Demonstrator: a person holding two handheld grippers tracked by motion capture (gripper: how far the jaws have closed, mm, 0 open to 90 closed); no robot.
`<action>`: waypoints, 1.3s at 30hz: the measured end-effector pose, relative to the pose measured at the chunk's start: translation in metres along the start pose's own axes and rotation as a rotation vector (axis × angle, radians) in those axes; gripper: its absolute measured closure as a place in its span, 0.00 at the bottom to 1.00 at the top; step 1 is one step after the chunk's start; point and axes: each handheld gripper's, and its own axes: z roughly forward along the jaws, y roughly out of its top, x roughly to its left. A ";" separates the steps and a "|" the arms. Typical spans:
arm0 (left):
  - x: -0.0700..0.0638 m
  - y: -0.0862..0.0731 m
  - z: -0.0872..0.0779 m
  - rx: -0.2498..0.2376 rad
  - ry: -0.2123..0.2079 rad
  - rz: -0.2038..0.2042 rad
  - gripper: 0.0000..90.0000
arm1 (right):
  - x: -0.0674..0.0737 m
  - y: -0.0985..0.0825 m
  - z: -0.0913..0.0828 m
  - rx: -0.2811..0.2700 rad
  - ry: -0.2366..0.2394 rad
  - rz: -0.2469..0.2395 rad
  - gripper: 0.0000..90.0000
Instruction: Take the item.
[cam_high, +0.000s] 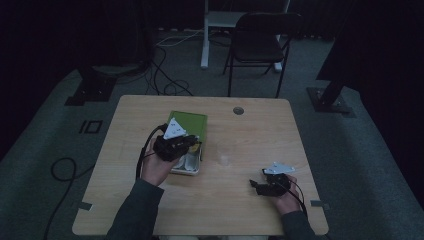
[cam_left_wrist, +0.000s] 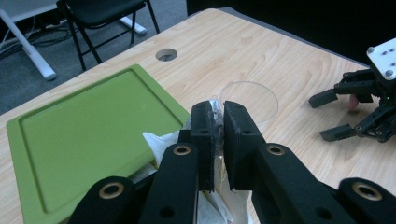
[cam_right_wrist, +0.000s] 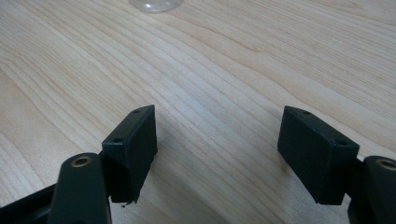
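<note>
Jaws of the left gripper (cam_left_wrist: 215, 122) pinched a clear bag (cam_left_wrist: 215, 207) beside the cup (cam_left_wrist: 249, 99), likely for emptying; the right gripper (cam_right_wrist: 217, 140) waited spread wide.

A flat rectangular lime-green plastic tray (cam_left_wrist: 79, 140) fills the left of the left gripper view. At lower centre, matte black jaws with brass-coloured rivets pinch a crinkled white and clear wrapper (cam_left_wrist: 215, 122). Behind them stands a clear, colourless plastic cup (cam_left_wrist: 250, 100). The pale wooden table (cam_right_wrist: 224, 60) shows wavy tan grain. A black folding chair (cam_high: 260, 40) stands at upper centre of the high view.
</note>
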 end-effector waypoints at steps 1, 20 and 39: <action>0.000 0.000 0.000 0.000 0.000 0.000 0.93 | 0.000 0.000 0.000 0.000 0.000 0.000 0.31; -0.008 0.011 0.016 0.007 -0.017 0.018 0.93 | 0.000 0.000 0.000 0.001 0.000 -0.001 0.31; -0.016 0.024 0.027 -0.017 -0.044 0.031 0.93 | 0.000 0.000 0.000 0.001 0.001 0.000 0.31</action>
